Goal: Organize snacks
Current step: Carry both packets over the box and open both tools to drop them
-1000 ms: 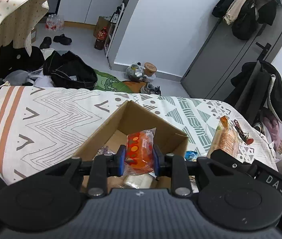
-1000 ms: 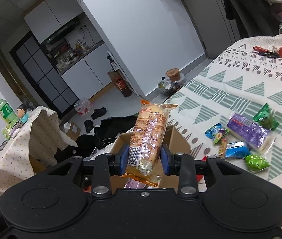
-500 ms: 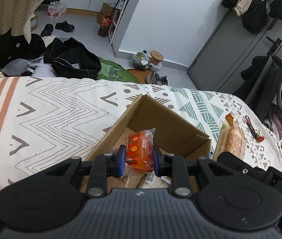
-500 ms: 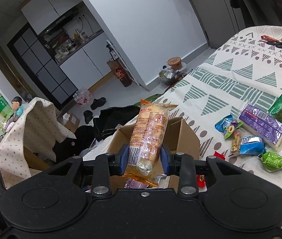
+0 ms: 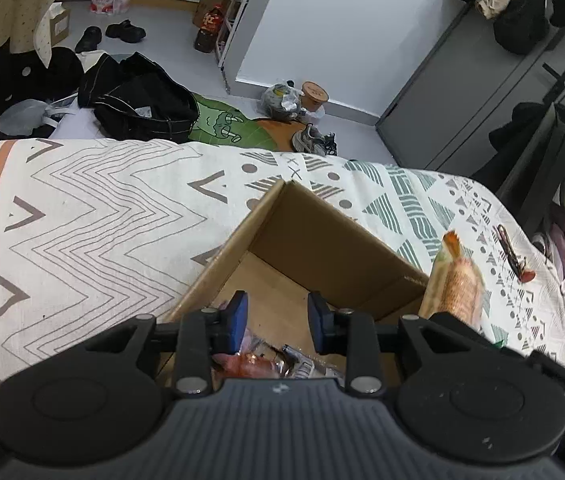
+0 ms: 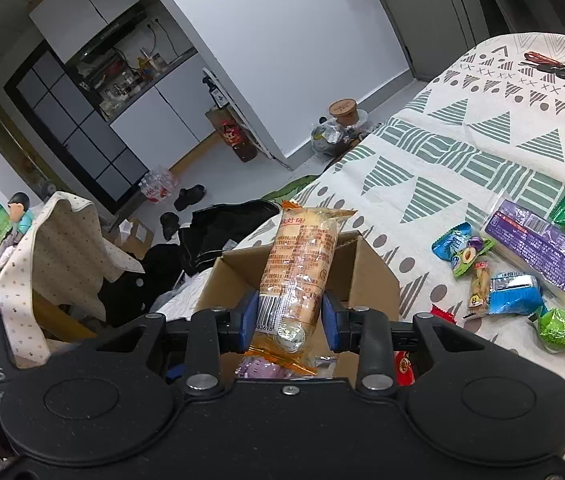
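Observation:
An open cardboard box [image 5: 322, 240] stands on the patterned bedspread [image 5: 82, 216]. My left gripper [image 5: 277, 312] hovers over it, open, nothing between the blue pads. Below it, in the box, lies an orange snack packet [image 5: 250, 364] among other wrappers. My right gripper [image 6: 290, 312] is shut on a long tan biscuit packet [image 6: 302, 264], held upright over the near side of the box [image 6: 374, 276]. The same packet [image 5: 458, 284] shows at the right in the left wrist view.
Loose snacks lie on the bed right of the box: a purple packet [image 6: 538, 248], a blue one [image 6: 514, 288], green ones [image 6: 562, 328]. Keys [image 6: 558, 66] lie farther back. Bags, shoes and a draped table [image 6: 62, 248] crowd the floor beyond the bed.
My left gripper has opened and the orange packet has dropped into the box. Both grippers have moved closer over the box; the right still grips its packet.

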Motion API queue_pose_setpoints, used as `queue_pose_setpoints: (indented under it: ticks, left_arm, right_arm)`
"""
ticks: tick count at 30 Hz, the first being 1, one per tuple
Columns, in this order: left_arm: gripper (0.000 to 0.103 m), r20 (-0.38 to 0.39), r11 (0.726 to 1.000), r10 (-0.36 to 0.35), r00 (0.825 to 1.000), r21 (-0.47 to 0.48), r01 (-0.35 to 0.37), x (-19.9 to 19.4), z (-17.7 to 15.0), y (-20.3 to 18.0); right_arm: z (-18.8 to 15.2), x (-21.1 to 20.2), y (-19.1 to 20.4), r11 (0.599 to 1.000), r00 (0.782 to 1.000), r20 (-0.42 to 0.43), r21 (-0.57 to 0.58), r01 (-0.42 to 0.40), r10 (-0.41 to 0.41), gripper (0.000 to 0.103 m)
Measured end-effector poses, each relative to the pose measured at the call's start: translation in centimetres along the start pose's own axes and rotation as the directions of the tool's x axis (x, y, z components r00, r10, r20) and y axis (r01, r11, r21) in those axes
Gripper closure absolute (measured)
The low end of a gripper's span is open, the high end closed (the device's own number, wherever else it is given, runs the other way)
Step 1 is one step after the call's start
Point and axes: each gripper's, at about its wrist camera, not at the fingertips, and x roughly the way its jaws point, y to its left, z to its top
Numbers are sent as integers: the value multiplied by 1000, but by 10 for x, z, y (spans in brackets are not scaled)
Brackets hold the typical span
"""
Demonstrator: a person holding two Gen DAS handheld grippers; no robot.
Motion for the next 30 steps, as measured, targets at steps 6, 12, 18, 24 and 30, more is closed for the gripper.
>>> queue_pose_setpoints:
  ticks: [6, 12, 18, 24, 30]
  left_arm:
    - [73, 4, 1000, 10, 1000, -7, -10, -7, 6, 6]
    - [67, 3, 1000, 23, 1000, -15, -23, -17, 6, 10]
    - [51, -2, 999, 52, 999, -8, -52, -33, 2, 11]
    - [29, 21, 997, 76, 997, -1, -76, -54, -4, 9]
    - [27, 28, 997, 67, 997, 22, -68, -71, -11, 2]
  right_arm:
    - [-2, 5, 3, 1000, 1000, -14, -9, 6, -6, 70]
    - [-4, 8, 9, 999, 998, -59, -33, -23, 21, 66]
    - [-4, -11, 9, 1000, 999, -36, -7, 12, -13, 57]
    - [-4, -30, 4, 999, 999, -15, -1, 49, -49, 48]
    - [-5, -52, 1, 998, 998, 16, -6, 56, -56, 41]
